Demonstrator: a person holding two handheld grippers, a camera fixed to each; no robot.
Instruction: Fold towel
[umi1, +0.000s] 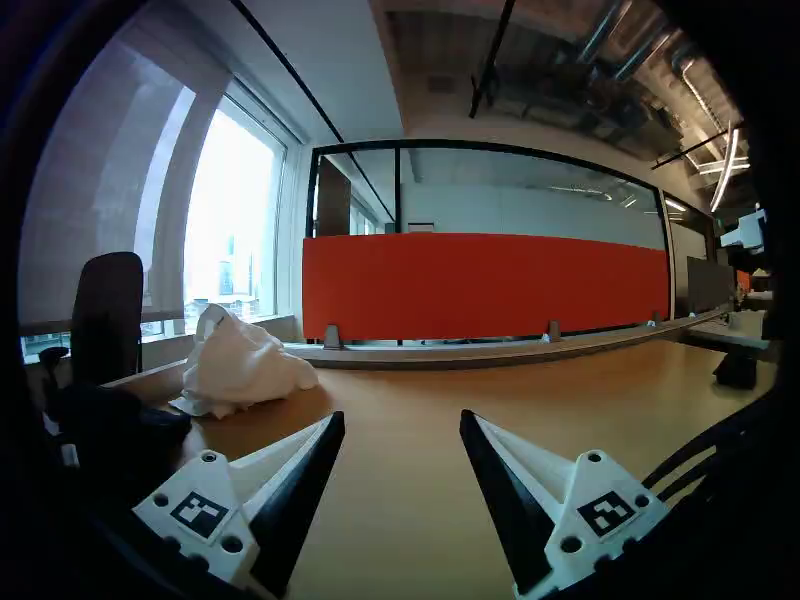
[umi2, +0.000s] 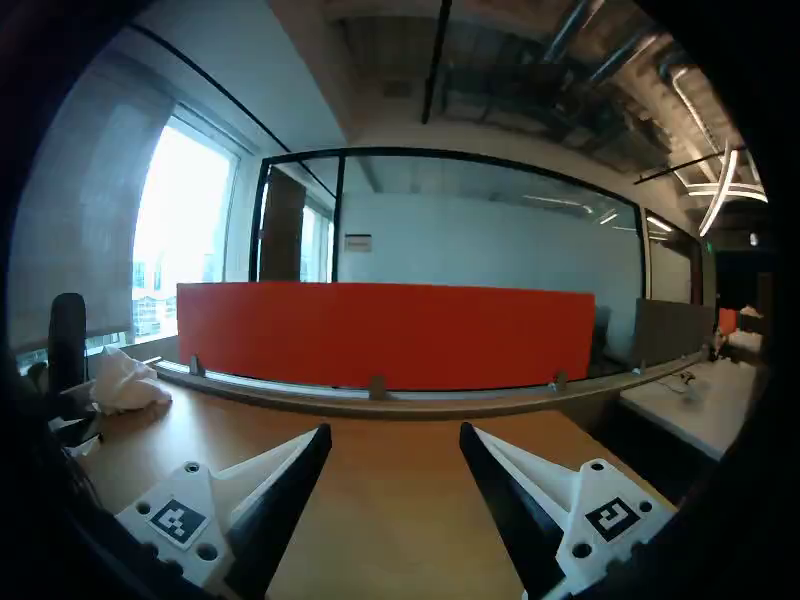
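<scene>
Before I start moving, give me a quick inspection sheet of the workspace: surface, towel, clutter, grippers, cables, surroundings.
Surface: wooden desk, bare in front of both grippers.
Job's things: white towel, crumpled in a heap at the far left of the desk, not yet folded, touched by neither gripper.
Clutter: small dark object at the desk's right end; what it is cannot be told.
Grippers: left gripper open, holding nothing; right gripper open, holding nothing.
Cables: dark strands at lower right of the left gripper view, possibly cables.
Surroundings: red divider along the desk's back edge, bright window on the left, black chair beside the towel.
</scene>
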